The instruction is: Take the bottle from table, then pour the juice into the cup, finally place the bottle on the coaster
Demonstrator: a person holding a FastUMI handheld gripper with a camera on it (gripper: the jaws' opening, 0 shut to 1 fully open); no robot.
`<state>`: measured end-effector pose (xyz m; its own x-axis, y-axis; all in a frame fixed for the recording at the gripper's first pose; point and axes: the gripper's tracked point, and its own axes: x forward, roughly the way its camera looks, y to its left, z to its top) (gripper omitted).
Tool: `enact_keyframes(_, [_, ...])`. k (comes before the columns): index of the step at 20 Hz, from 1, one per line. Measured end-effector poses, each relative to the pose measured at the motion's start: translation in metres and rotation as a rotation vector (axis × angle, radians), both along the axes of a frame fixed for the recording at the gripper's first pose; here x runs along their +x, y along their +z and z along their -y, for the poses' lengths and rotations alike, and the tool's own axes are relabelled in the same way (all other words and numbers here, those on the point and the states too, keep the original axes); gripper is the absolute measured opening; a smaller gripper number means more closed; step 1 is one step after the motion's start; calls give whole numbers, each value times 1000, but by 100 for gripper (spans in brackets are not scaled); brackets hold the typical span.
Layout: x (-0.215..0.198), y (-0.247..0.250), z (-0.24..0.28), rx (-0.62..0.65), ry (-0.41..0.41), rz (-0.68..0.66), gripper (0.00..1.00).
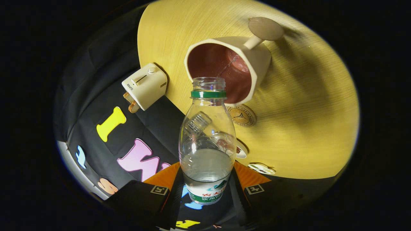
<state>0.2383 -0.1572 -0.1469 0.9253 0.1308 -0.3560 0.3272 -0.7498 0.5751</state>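
Gripper [207,189], low centre of the frame: your two fingers clamp the bottle [207,141] at its labelled base, one on each side, so it is held firmly between them. The view is rolled, with the table [308,106] filling the upper right. The bottle stands uncapped, mouth toward the cup [229,69] at upper centre, liquid pooled low in its body. You appear to be in the pouring step, the mouth just short of the cup's rim. The next move calls for more tilt with the mouth kept over the opening. The coaster [241,115], a small round disc just below the cup, awaits the bottle. A white box [145,86] sits at upper left.
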Motion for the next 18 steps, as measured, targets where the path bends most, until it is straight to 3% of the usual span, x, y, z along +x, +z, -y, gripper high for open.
enact_keyframes(18, [1,13,3,92,-43,11,72])
